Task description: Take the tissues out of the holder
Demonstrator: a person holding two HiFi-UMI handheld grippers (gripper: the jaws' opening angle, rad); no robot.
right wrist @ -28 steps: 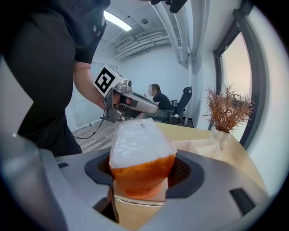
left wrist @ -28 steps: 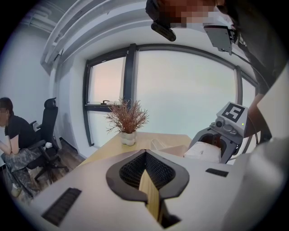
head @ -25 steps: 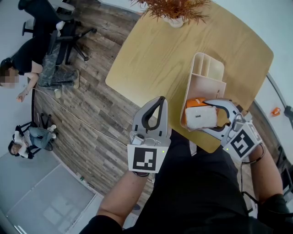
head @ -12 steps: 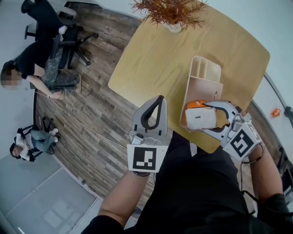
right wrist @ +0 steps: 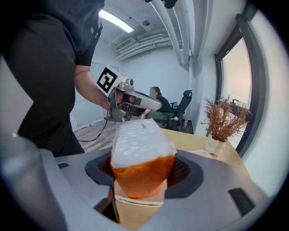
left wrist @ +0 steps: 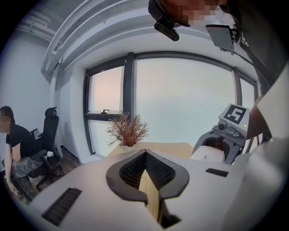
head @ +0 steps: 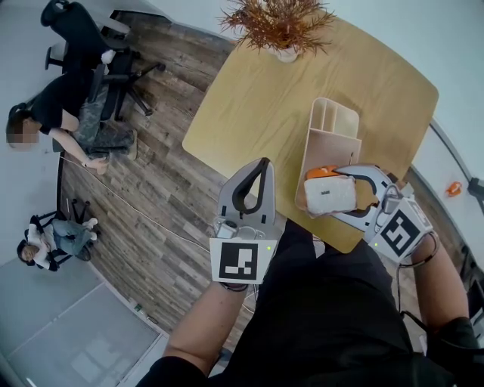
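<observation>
The tissue pack (head: 330, 195) sits at the near end of the wooden holder (head: 331, 151), and the right claw (right wrist: 143, 168) grips it from both sides, with the pads pressing into the orange lower part. I cannot tell if the bottom of the pack is already free of the holder, because a piece of light wood shows just under it in the right gripper view. The main risk, in my judgement, is that the holder comes along with the pack. It stands loose on the counter (head: 265, 98), its near end is close to the counter's edge, and nothing holds it down. A pull toward the body could therefore drag it or tip it over that edge. The second risk is the pack itself. It is soft and wrapped in smooth film, so it can squash or slide out of the jaws if the lift is fast or at an angle. A straight pull away from the holder looks safer. As for the pose, the right forearm comes in from the lower right and the claw points across the near end of the holder, one jaw on the far side of the pack and one on the near side. The left claw (head: 262, 168) is closed on nothing. The left hand holds it in front of the body, off the counter and above the floor, pointing toward the dried plant (head: 280, 19), well apart from the holder, so it gives no support.
</observation>
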